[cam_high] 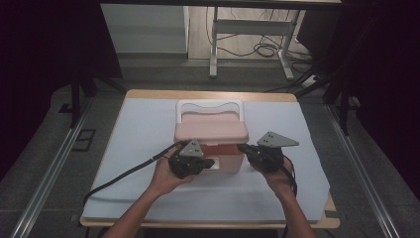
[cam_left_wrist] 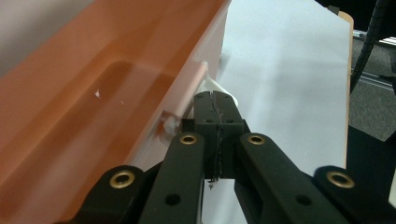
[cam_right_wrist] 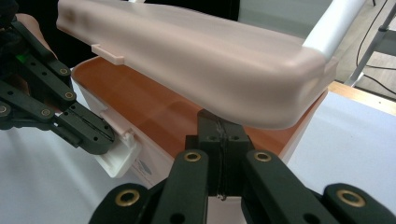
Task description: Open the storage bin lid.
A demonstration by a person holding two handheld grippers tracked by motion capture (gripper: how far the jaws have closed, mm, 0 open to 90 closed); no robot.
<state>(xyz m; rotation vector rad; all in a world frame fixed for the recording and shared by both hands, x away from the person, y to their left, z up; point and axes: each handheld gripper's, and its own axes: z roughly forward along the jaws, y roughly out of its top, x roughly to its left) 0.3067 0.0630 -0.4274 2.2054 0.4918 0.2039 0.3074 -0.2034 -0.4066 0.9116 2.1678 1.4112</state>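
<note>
Dim room beyond, with desk legs and loose cables on the floor; nearer, a wood-edged tabletop [cam_high: 148, 94] under a white sheet [cam_high: 143, 134]. From the high view: pink cooler box [cam_high: 212, 130] at mid-tabletop, white handle [cam_high: 210, 104] tipped back, lid raised a little at the front. Left tool [cam_high: 210, 162] at the box's front left, right tool [cam_high: 241, 147] at its front right corner, a hand behind each.

Along the left tool [cam_left_wrist: 215, 100]: jaws pressed together, nothing between them, tip just beside the white latch [cam_left_wrist: 219, 88] on the box's orange-toned front wall [cam_left_wrist: 84, 116]; touching or not, cannot tell.

Along the right tool [cam_right_wrist: 219, 123]: jaws likewise closed and empty, tip tucked beneath the lifted pink lid [cam_right_wrist: 196, 65], against its underside, above the orange rim. Farther off, left tool [cam_right_wrist: 105, 135] at the latch [cam_right_wrist: 119, 158], which hangs open.
</note>
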